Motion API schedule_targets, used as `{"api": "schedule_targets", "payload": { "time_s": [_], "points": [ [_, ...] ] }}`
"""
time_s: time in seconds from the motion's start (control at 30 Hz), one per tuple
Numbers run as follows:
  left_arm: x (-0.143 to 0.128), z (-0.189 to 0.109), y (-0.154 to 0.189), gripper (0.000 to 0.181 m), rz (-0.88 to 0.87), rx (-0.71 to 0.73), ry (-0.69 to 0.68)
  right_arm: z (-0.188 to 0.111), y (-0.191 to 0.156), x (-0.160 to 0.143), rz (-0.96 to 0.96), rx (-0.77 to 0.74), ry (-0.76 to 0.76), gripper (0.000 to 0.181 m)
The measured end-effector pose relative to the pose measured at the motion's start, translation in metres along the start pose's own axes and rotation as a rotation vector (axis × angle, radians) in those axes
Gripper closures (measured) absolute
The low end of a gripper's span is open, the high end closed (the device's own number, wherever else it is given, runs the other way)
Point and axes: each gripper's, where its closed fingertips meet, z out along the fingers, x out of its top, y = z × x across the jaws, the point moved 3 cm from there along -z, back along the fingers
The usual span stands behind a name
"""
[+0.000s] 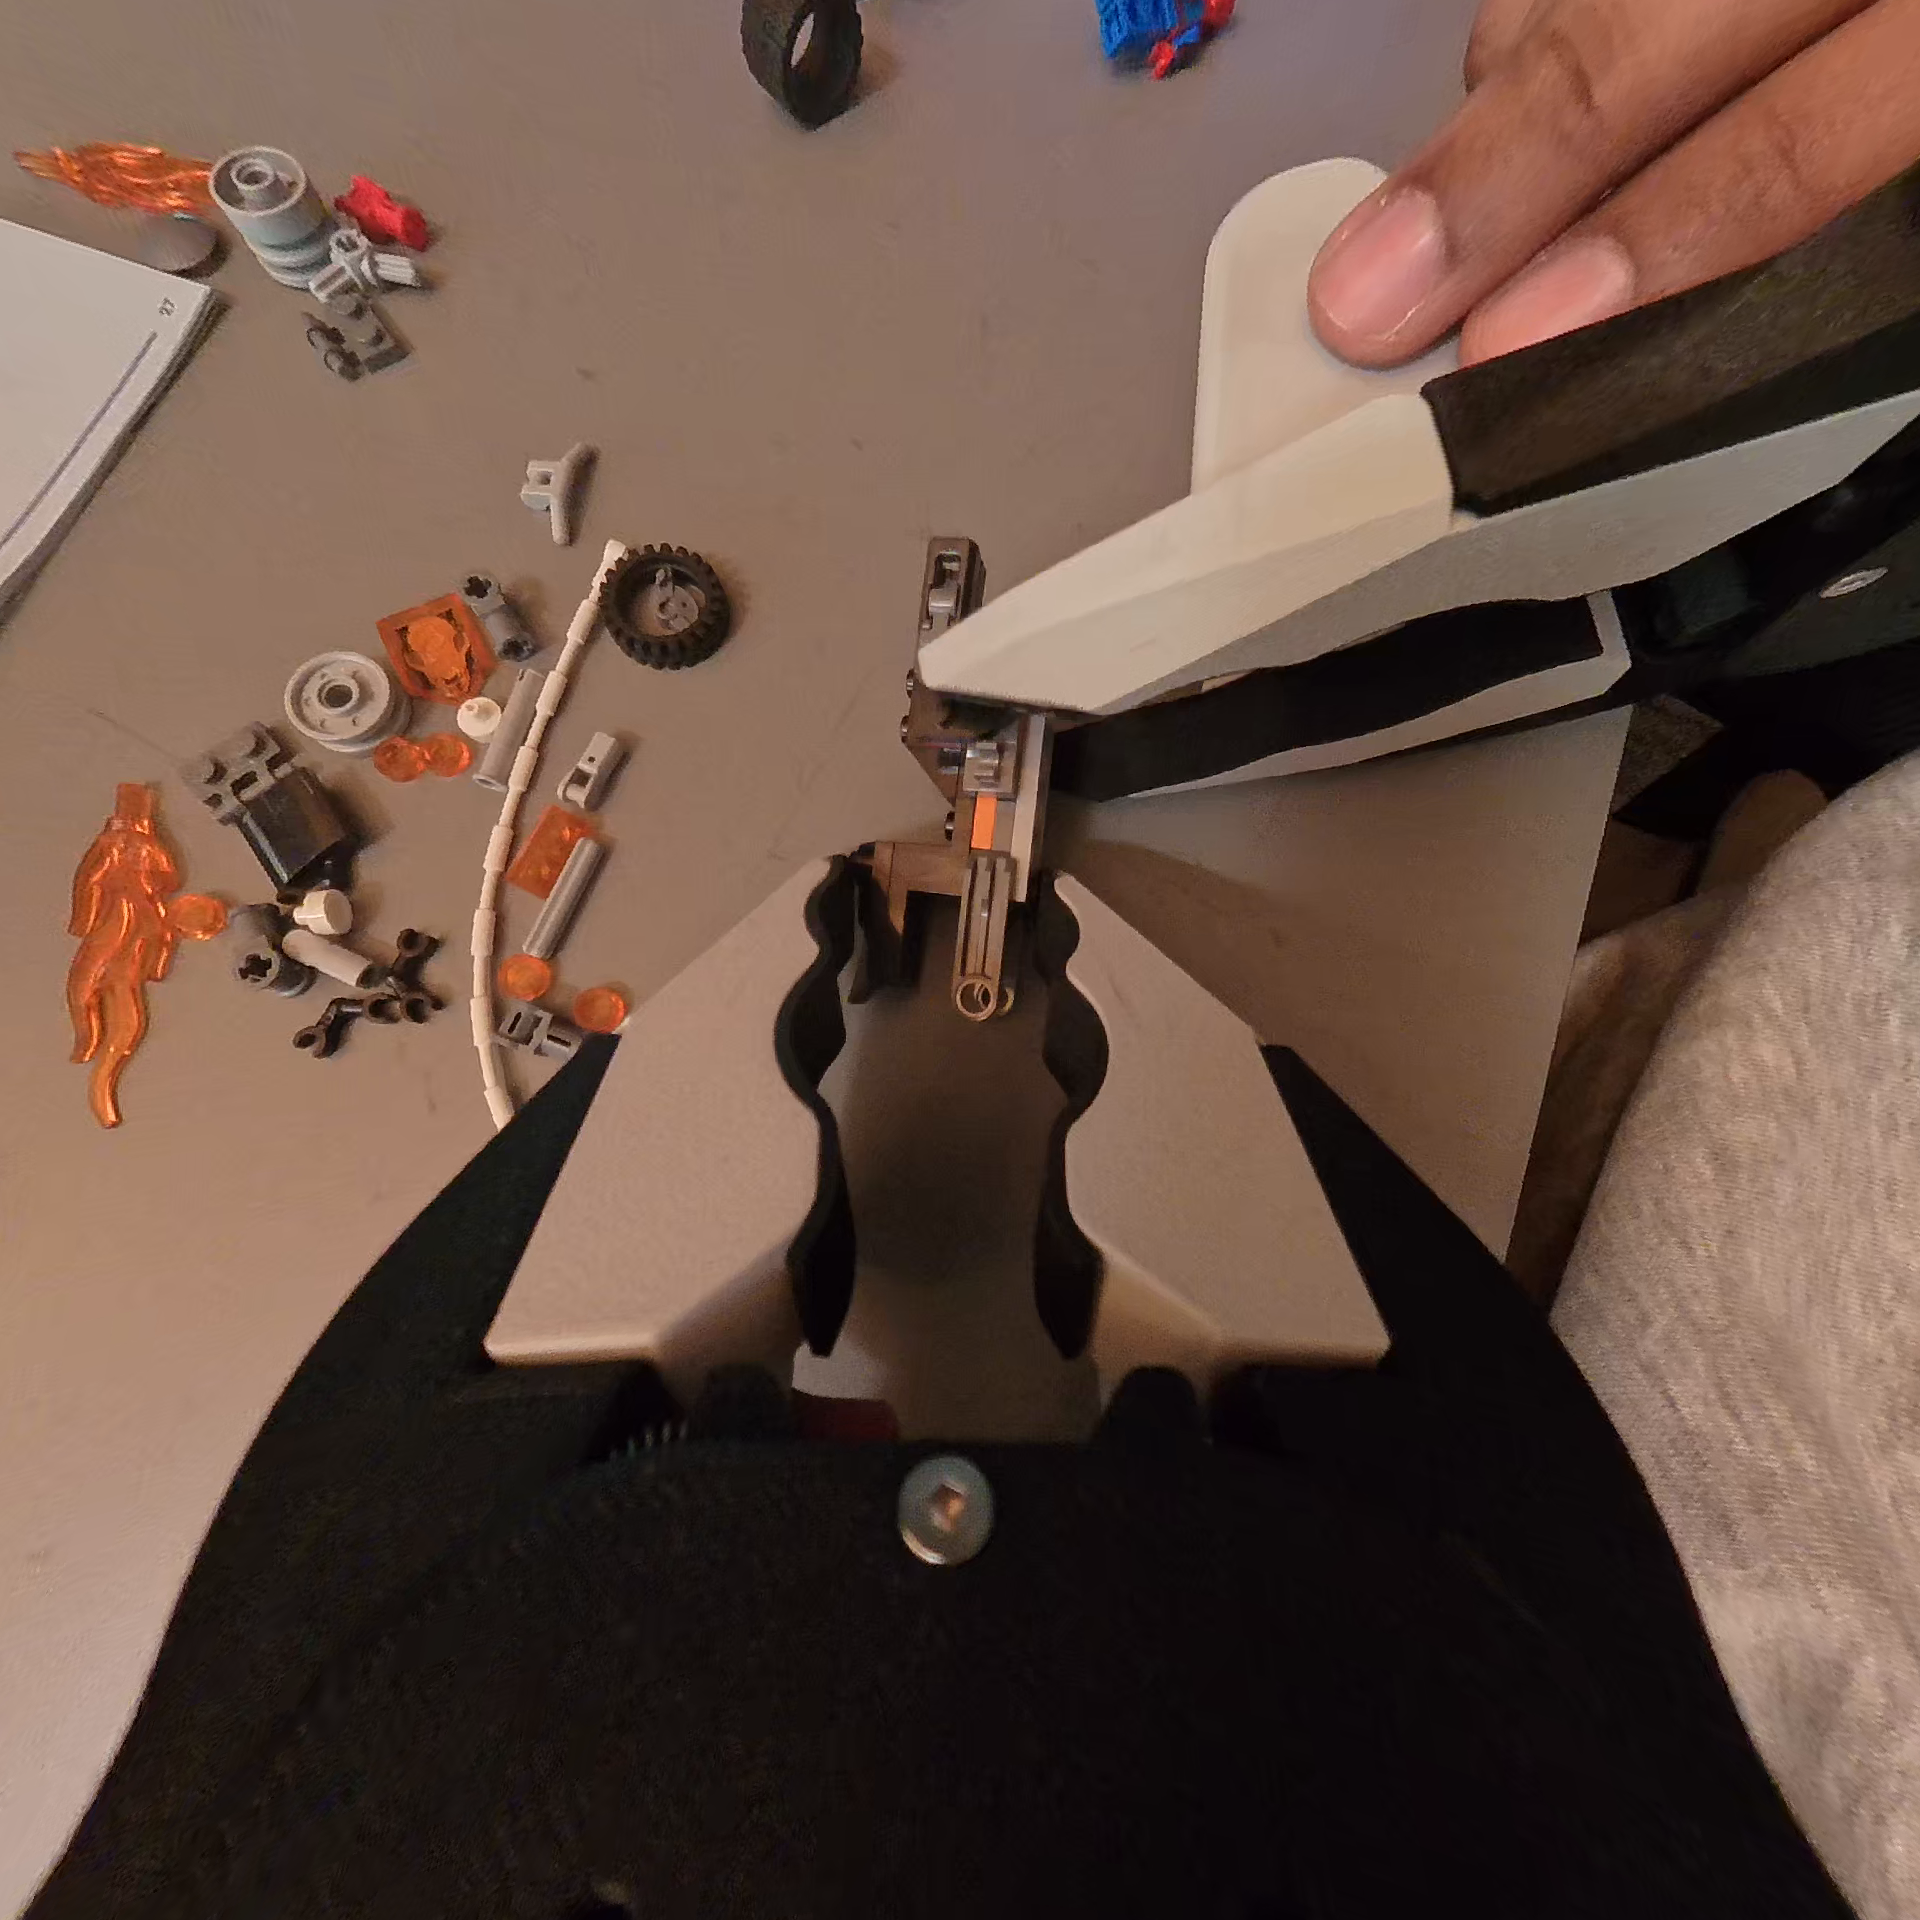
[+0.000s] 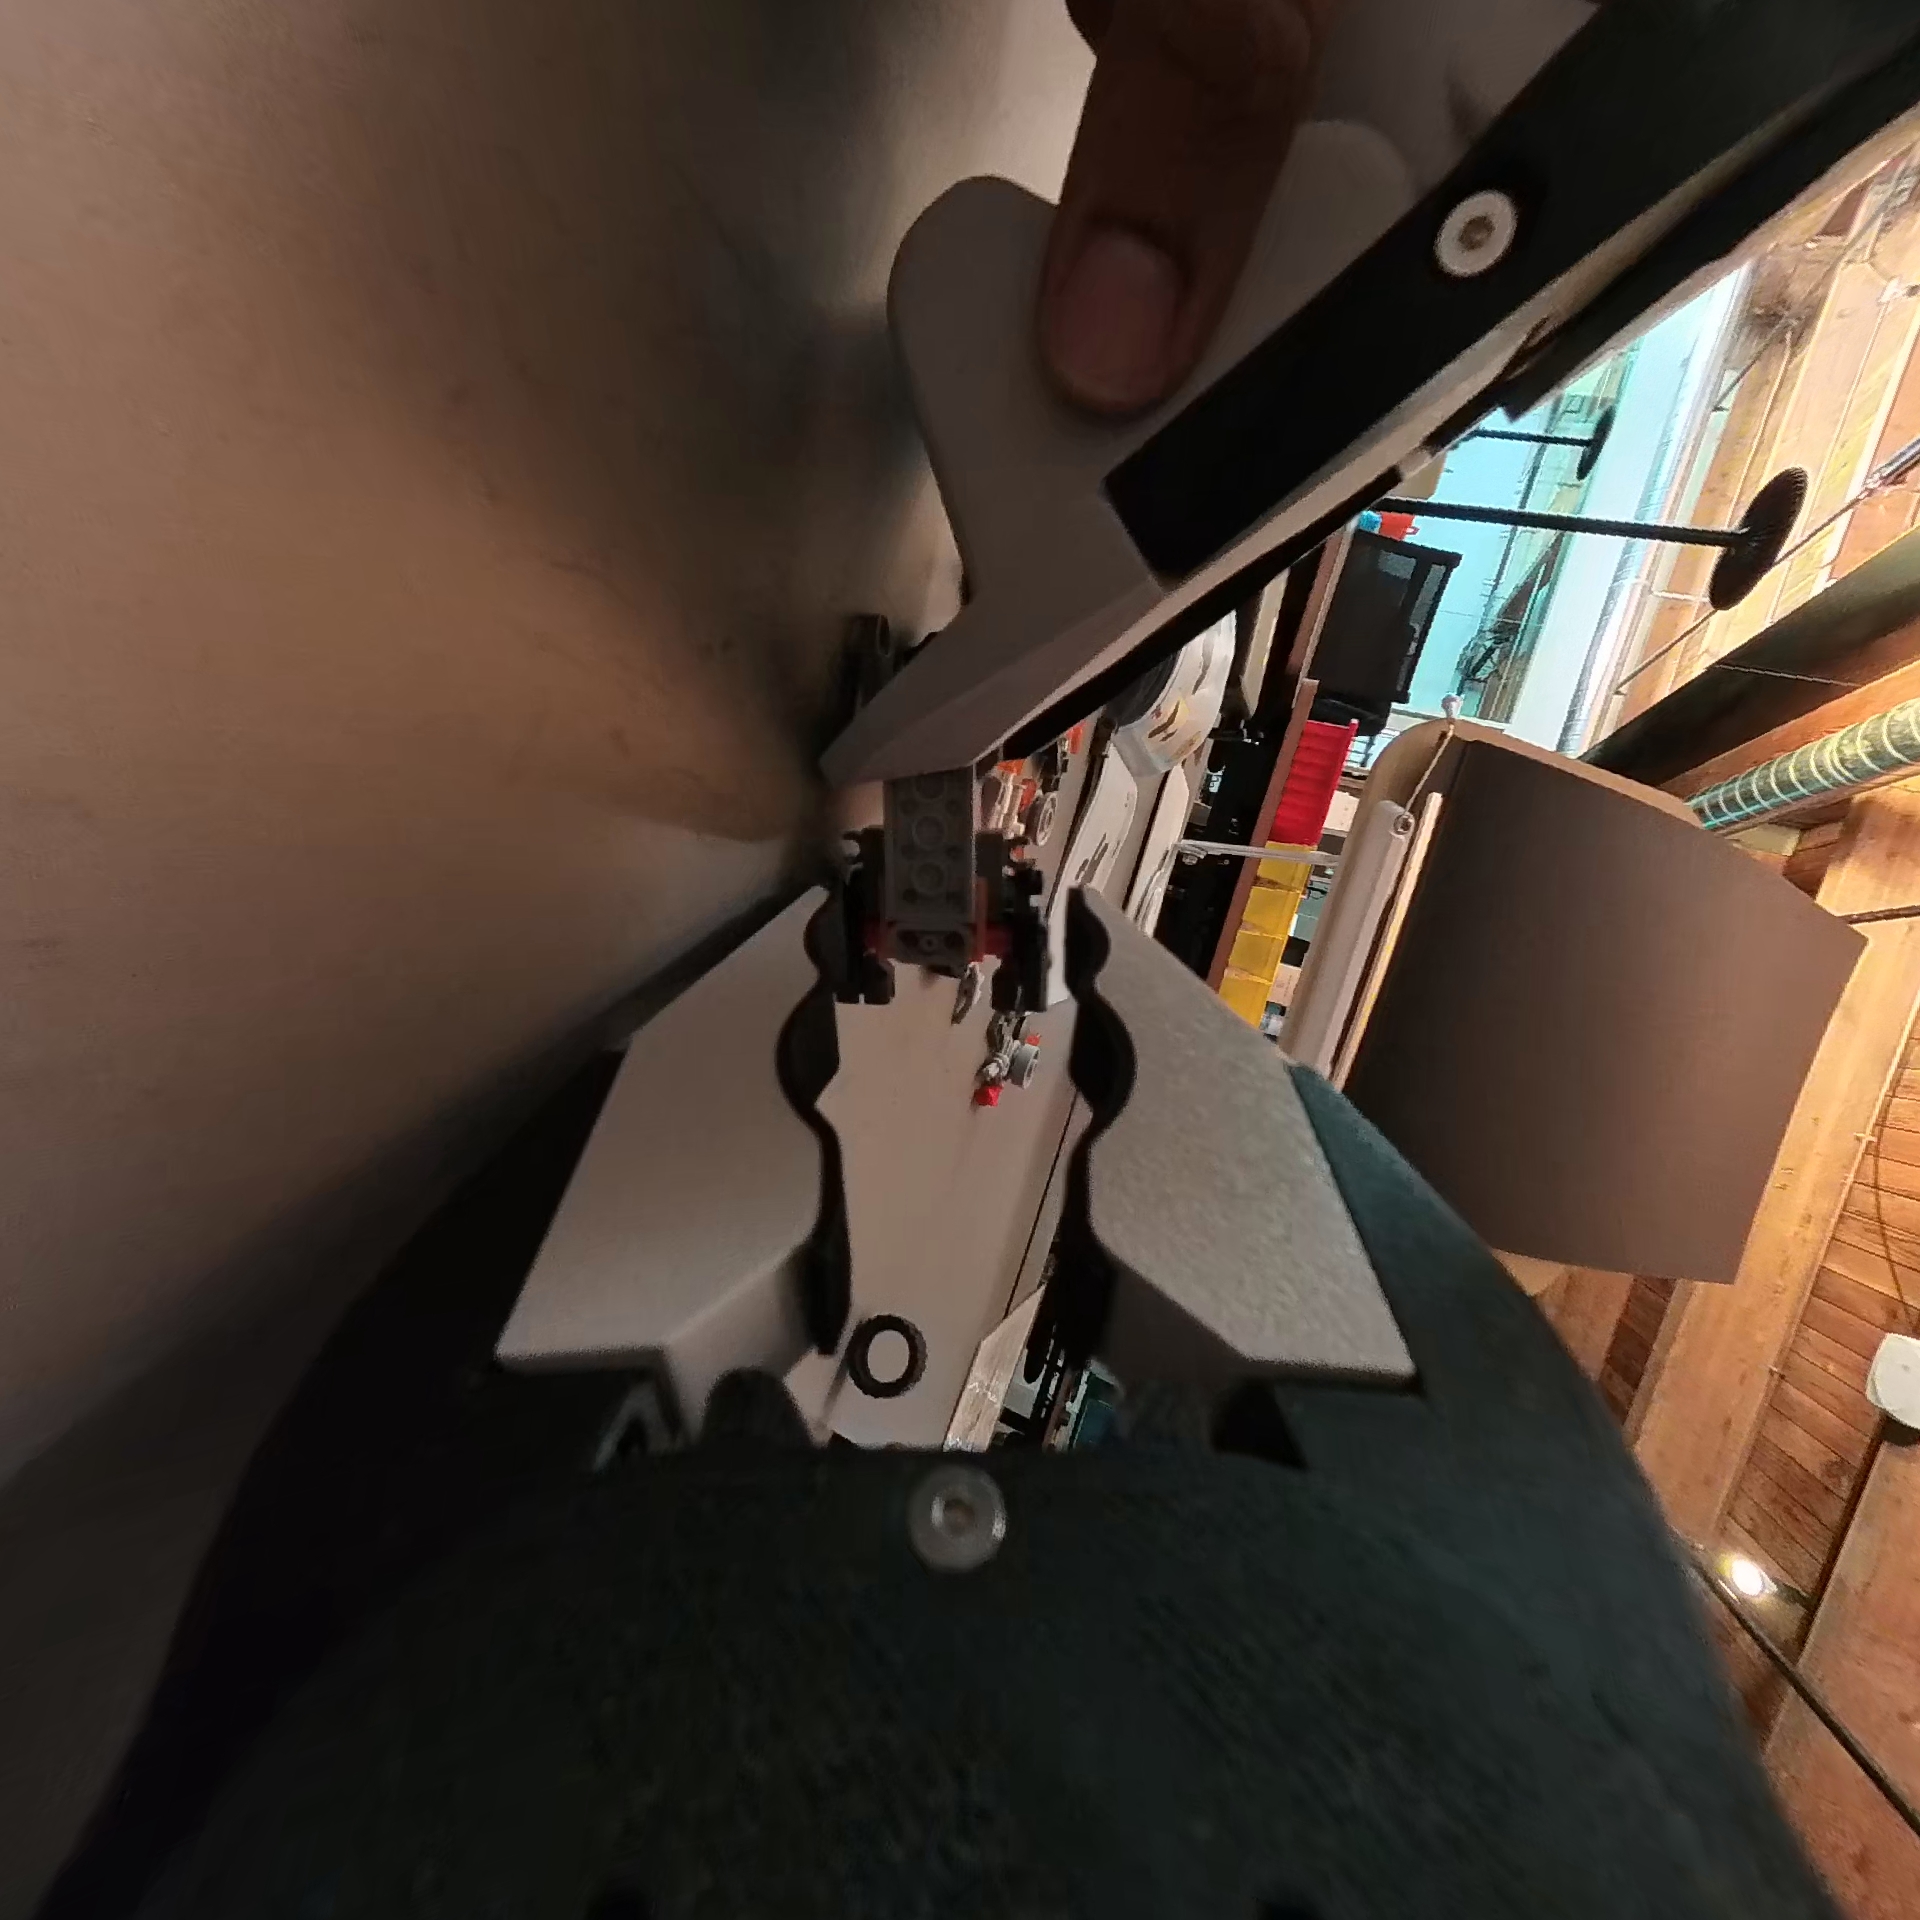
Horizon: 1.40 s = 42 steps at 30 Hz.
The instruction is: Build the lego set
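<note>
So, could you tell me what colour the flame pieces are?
Translucent orange flame pieces, best in the left wrist view.

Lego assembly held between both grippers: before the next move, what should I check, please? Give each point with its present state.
1. Left gripper holds the lego assembly: ok, its fingertips close on the lower end.
2. Right gripper holds it too: ok, clamped higher up, from the side.
3. Pieces fully seated where the grippers meet: cannot tell, the fingers hide the joint.
4. Loose parts at hand: ok, a small tyre and an orange flame lie on the table.
5. Booklet shows the current step: cannot tell, only its corner is in view.
</note>
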Motion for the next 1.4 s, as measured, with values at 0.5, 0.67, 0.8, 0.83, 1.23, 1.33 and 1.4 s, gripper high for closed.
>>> {"api": "schedule_targets", "payload": {
  "time_s": [0.5,0.67,0.8,0.83,1.23,1.33,1.4],
  "points": [
    [-0.0003,0.0001,0.0005,0.147,0.003,-0.003,-0.001,-0.0002,-0.0044,0.0013,-0.029,0.014,-0.006,0.145],
    [-0.0003,0.0002,0.0006,0.147,0.005,-0.001,-0.002,0.0002,-0.0048,0.0018,-0.048,0.010,-0.022,0.145],
    [-0.0003,0.0003,0.0006,0.147,0.007,0.001,-0.003,0.0009,-0.0047,0.0019,-0.053,0.013,-0.026,0.145],
    [-0.0004,0.0003,0.0005,0.147,0.007,0.002,-0.003,0.0014,-0.0045,0.0016,-0.055,0.013,-0.027,0.145],
    [-0.0005,0.0005,0.0005,0.147,0.014,0.009,-0.004,0.0053,-0.0029,-0.0006,-0.068,0.012,-0.031,0.145],
    [-0.0005,0.0005,0.0006,0.147,0.013,0.008,-0.004,0.0058,-0.0024,-0.0009,-0.066,0.011,-0.023,0.145],
    [-0.0004,0.0006,0.0005,0.147,0.013,0.008,-0.004,0.0062,-0.0019,-0.0012,-0.066,0.011,-0.013,0.146]
  ]
}}
